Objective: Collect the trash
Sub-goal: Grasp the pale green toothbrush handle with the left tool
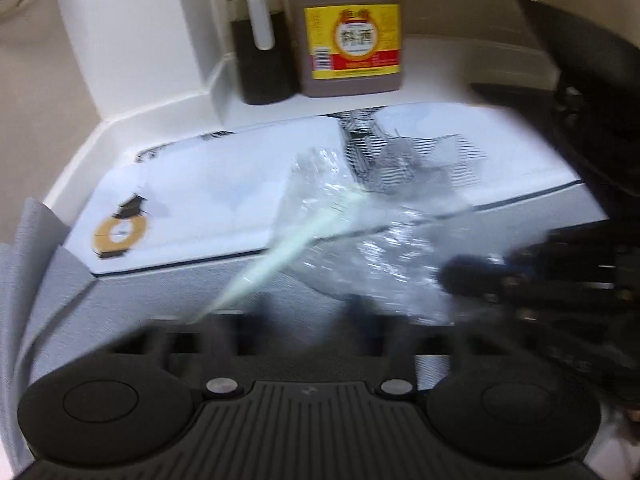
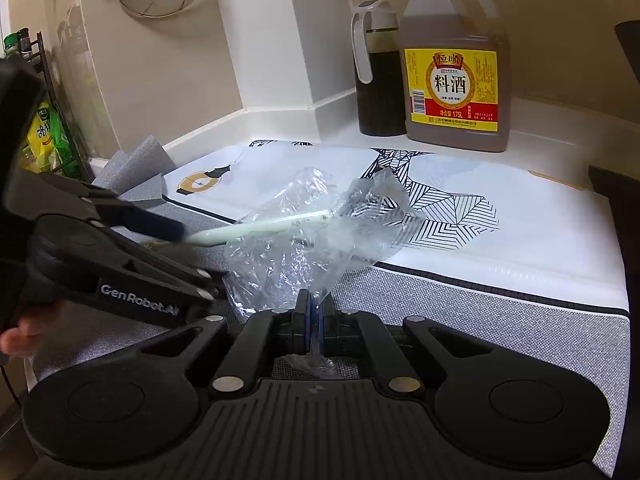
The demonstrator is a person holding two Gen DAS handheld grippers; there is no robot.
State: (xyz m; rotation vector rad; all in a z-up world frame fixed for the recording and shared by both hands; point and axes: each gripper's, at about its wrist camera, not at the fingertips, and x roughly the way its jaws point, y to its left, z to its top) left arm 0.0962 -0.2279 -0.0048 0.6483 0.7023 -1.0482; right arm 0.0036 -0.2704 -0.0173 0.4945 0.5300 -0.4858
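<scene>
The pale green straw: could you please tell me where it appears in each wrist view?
Left wrist view: the pale green straw runs diagonally through the centre, blurred, over the clear plastic bag.
Right wrist view: left of centre, poking into that bag.
Shared landmark: the yellow-labelled bottle at the back.

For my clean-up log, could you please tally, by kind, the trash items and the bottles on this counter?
Clear plastic bags: 1, the crumpled bag pinched in the right gripper.
Pale sticks: 1, the pale green stick held at one end by the left gripper.
Bottles: 2, the cooking wine jug and the dark sauce dispenser.
Total: 4
</scene>
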